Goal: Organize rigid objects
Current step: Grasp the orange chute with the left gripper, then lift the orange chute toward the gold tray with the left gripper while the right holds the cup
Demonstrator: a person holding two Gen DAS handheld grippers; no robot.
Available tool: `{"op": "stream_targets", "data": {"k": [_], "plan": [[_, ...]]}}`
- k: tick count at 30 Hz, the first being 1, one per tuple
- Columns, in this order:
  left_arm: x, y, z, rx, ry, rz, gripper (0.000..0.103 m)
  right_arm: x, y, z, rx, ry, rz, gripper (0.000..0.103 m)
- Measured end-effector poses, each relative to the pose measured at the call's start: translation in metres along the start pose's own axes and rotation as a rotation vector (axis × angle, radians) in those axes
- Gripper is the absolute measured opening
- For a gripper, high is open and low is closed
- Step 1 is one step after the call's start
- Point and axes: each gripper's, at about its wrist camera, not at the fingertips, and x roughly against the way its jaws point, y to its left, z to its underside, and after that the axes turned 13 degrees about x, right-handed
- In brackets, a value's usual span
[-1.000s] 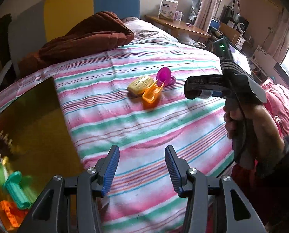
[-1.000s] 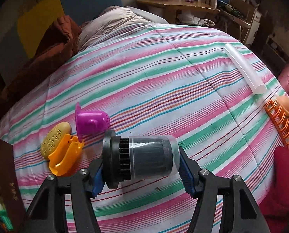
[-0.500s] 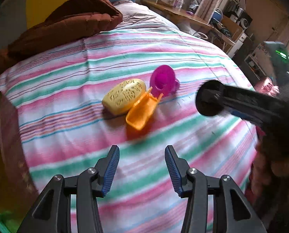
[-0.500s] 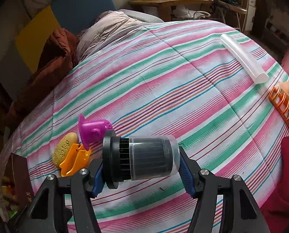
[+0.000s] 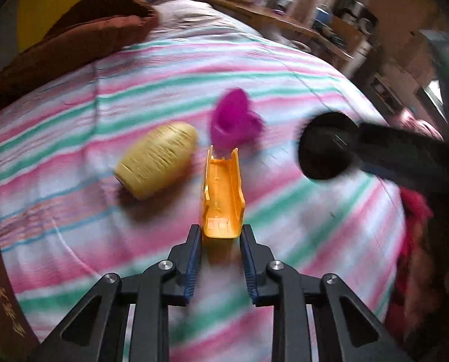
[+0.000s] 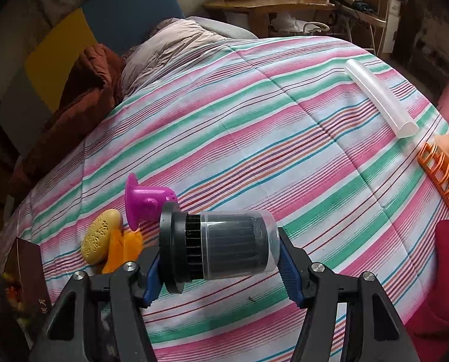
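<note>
Left gripper point(image 5: 221, 235) just dropped in and clamped the near end of the orange plastic trough-shaped piece point(image 5: 223, 193) on the striped bed point(image 6: 254, 126), ready to lift, while right gripper point(image 6: 218, 259) holds the black cylindrical filter point(image 6: 221, 247).

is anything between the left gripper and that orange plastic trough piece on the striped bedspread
Nothing visible. The left gripper has its blue pads on either side of the near end of the orange plastic trough-shaped piece, closed on it. The yellow oval piece and purple plastic cup lie beyond.
</note>
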Motion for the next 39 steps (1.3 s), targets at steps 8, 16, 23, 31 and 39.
{"op": "stream_targets", "data": {"k": [8, 16, 23, 31, 39], "plan": [[0.018, -0.004, 0.031, 0.01, 0.031, 0.014, 0.038, -0.002, 0.001, 0.0, 0.006, 0.008, 0.001, 0.065], [0.022, -0.02, 0.017, -0.037, -0.004, -0.028, 0.045, -0.003, 0.001, 0.002, 0.005, 0.021, 0.004, 0.065], [-0.003, -0.02, -0.004, -0.031, 0.023, -0.051, 0.037, -0.004, -0.003, 0.002, -0.007, 0.022, 0.024, 0.065], [0.004, -0.007, 0.014, 0.036, 0.012, -0.024, 0.026, -0.016, 0.001, 0.003, 0.018, 0.062, 0.022, 0.064], [0.036, 0.008, 0.063, 0.048, -0.043, -0.04, 0.026, -0.024, 0.025, 0.008, 0.138, 0.093, -0.016, 0.065]]}}
